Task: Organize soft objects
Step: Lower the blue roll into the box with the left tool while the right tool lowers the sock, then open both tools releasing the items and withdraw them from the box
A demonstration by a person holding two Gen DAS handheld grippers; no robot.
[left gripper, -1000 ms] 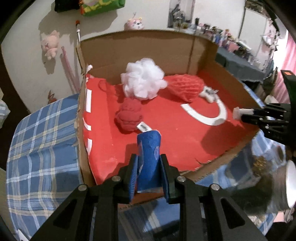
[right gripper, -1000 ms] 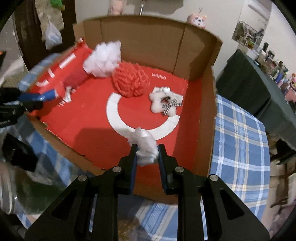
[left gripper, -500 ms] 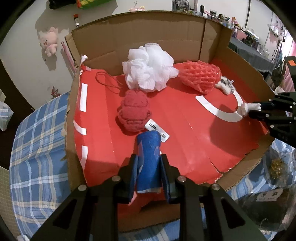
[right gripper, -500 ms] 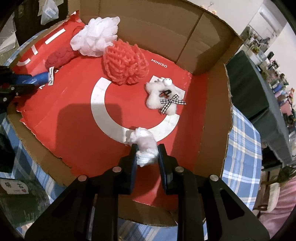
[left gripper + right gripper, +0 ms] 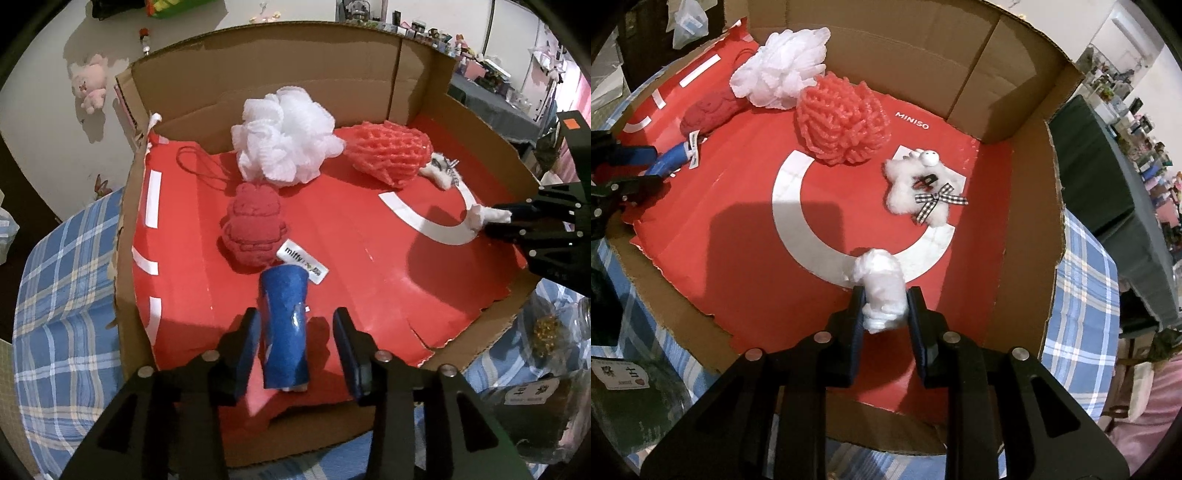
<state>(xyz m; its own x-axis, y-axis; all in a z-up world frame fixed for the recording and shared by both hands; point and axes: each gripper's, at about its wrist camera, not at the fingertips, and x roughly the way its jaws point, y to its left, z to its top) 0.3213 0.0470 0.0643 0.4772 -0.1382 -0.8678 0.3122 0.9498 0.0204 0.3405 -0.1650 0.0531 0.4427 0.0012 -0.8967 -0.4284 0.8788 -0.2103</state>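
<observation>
1. Jaws of the left gripper [image 5: 297, 343] stand apart and have just been opening; the blue roll [image 5: 285, 328] stands upright between them on the red liner [image 5: 351, 266], with a clear gap on its right side and a narrow one on its left, so neither pad presses it.
2. Jaws of the right gripper [image 5: 884, 308] stand close together, pressed on both sides of a white wad [image 5: 882, 286], whose upper end bulges out past the fingertips; its lower end is hidden between the pads.
3. Just beyond the blue roll lies a red plush [image 5: 255, 232] with a white label at its base; the roll's top covers part of that label, so the print is only half readable.
4. Farther back, a white mesh pouf [image 5: 284, 140] sits against the cardboard box [image 5: 295, 59] wall, and a red net ball [image 5: 391, 151] lies to its right.
5. From the right wrist view, a small white fluffy toy [image 5: 916, 192] with a checked bow lies right of the net ball; from the left view it is mostly hidden behind that ball.
6. The box rests on a blue plaid cloth [image 5: 55, 295]; dark packets at the frame edges are too dim to identify.
</observation>
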